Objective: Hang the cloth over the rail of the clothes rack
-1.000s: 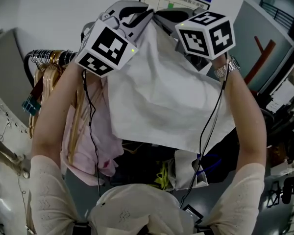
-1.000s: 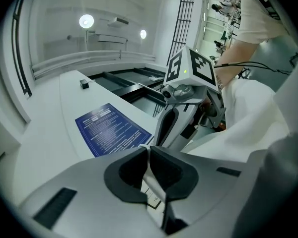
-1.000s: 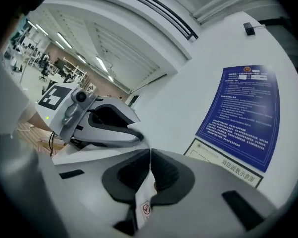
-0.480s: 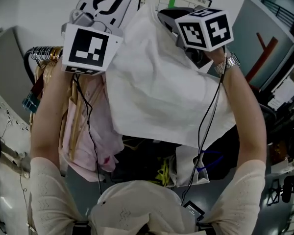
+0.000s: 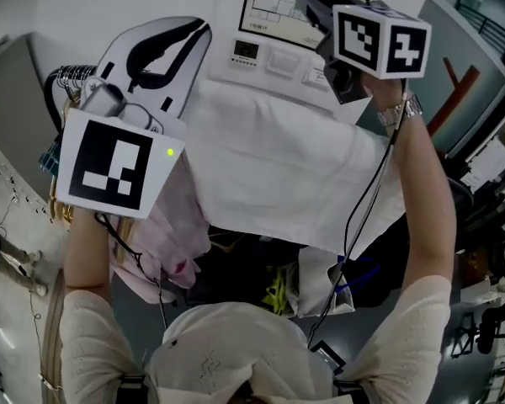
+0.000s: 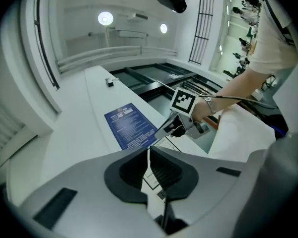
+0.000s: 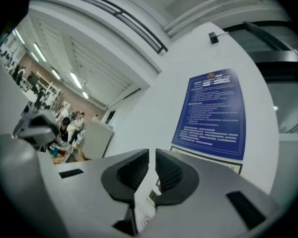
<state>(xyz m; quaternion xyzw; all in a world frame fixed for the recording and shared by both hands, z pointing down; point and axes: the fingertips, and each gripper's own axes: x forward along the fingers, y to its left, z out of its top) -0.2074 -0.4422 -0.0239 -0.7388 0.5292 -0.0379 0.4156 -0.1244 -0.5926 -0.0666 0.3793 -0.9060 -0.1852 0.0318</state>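
Note:
The white cloth hangs spread out in the head view, its top edge folded over a rail I cannot see beneath it. In the left gripper view it shows as a white sheet at the right. My left gripper is raised at the cloth's upper left, shut and empty, its jaws pointing at the wall. My right gripper is held above the cloth's top right and clear of it. Its jaws are opening, with a narrow gap and nothing between them.
A pink garment on wooden hangers hangs just left of the cloth. Close behind stands a white wall with a control panel and a blue notice. Dark bags and clutter lie below the cloth.
Both grippers have let go of the cloth's top edge and moved apart, the left down-left, the right up-right. The cloth dropped lower and now hangs on its own.

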